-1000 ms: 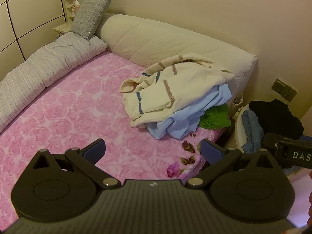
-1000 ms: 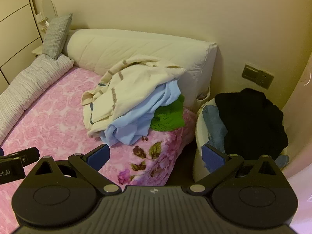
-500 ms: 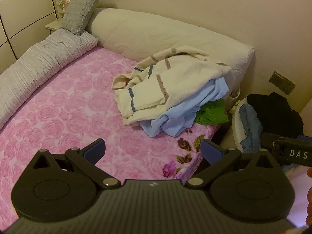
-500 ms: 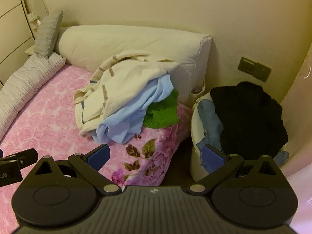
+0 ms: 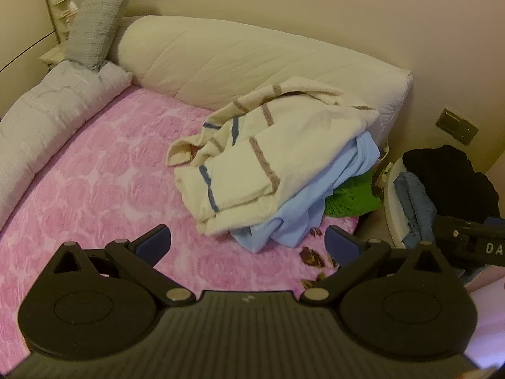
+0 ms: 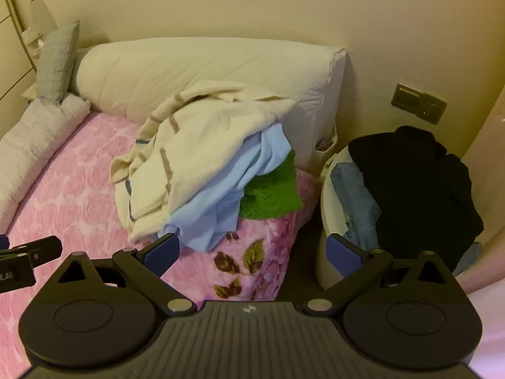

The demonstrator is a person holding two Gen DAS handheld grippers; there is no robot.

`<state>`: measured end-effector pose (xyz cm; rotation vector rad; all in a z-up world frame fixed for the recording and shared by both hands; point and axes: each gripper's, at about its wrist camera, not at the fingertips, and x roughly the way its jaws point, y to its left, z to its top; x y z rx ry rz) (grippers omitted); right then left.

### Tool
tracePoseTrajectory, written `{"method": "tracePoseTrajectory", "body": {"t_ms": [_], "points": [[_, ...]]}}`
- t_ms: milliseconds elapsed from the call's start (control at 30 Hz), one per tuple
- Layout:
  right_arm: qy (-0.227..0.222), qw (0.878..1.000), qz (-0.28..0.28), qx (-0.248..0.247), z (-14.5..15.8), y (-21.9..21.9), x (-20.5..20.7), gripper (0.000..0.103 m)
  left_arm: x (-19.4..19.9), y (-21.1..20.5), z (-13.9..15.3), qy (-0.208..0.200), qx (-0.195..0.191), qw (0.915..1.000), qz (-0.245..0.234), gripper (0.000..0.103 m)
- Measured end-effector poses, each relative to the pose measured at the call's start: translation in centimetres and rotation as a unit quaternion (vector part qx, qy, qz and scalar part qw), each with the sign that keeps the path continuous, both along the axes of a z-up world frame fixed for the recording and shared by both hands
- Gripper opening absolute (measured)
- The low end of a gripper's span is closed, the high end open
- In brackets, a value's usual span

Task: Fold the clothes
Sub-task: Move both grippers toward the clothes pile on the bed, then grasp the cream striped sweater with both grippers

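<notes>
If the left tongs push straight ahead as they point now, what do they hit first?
Probably the light blue garment at the pile's near edge, under the cream striped towel. The left tongs are open and empty; depth is hard to judge, so the pink bedspread might come first.

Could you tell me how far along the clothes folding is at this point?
Nothing looks folded yet. The cream striped garment, light blue garment and green knit lie in a crumpled heap on the pink bedspread. Both the left tongs and right tongs are open and empty. More clothes wait in the white basket.
</notes>
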<state>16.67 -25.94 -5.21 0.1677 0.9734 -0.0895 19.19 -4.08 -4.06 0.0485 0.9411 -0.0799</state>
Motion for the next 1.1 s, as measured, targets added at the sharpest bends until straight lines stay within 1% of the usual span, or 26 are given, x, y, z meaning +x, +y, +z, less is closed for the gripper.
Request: {"method": "tracePoseTrajectory", "body": {"t_ms": [200, 267, 500, 533, 600, 667, 733, 800, 933, 1000, 1067, 1100], "points": [[0.011, 0.999, -0.03, 0.009, -0.9, 0.6, 1.2, 0.101, 1.6, 0.5, -0.9, 0.006, 0.002, 0.9995, -0.03, 0.103], [0.009, 0.999, -0.031, 0.008, -0.8, 1.0, 1.4, 0.1, 1.8, 0.9, -0.9, 0.01, -0.001, 0.9994, -0.034, 0.103], [0.001, 1.0, -0.031, 0.002, 0.1, 2.5, 2.2, 0.1, 2.8, 1.9, -0.5, 0.002, -0.008, 0.9993, -0.037, 0.103], [0.0, 1.0, -0.029, 0.001, 0.1, 2.7, 2.3, 0.1, 3.0, 2.0, -0.6, 0.003, -0.009, 0.9993, -0.037, 0.103], [0.004, 0.999, -0.032, 0.003, -0.4, 2.1, 2.7, 0.095, 3.1, 1.9, -0.9, 0.005, -0.009, 0.9992, -0.039, 0.102], [0.008, 0.999, -0.036, 0.006, -0.9, 1.5, 3.1, 0.094, 3.4, 1.6, -1.1, 0.007, -0.011, 0.9989, -0.044, 0.102], [0.013, 0.999, -0.04, 0.009, -1.5, 0.9, 3.5, 0.091, 3.7, 1.3, -1.5, 0.009, -0.011, 0.9986, -0.05, 0.102], [0.018, 0.999, -0.044, 0.013, -2.1, 0.3, 4.0, 0.082, 4.2, 1.0, -2.1, 0.014, -0.011, 0.9982, -0.057, 0.102], [0.027, 0.998, -0.052, 0.019, -3.2, -1.0, 4.8, 0.072, 5.7, 0.2, -3.6, 0.027, -0.008, 0.9976, -0.063, 0.102], [0.031, 0.998, -0.056, 0.022, -3.8, -1.6, 5.2, 0.061, 6.9, -0.4, -4.4, 0.031, -0.006, 0.9974, -0.064, 0.102], [0.036, 0.997, -0.06, 0.025, -4.4, -2.2, 5.7, 0.052, 8.1, -1.0, -5.1, 0.036, -0.004, 0.9972, -0.066, 0.101], [0.038, 0.997, -0.057, 0.025, -4.7, -2.4, 6.2, 0.051, 8.7, -1.3, -5.5, 0.038, -0.003, 0.9971, -0.066, 0.1]]}}
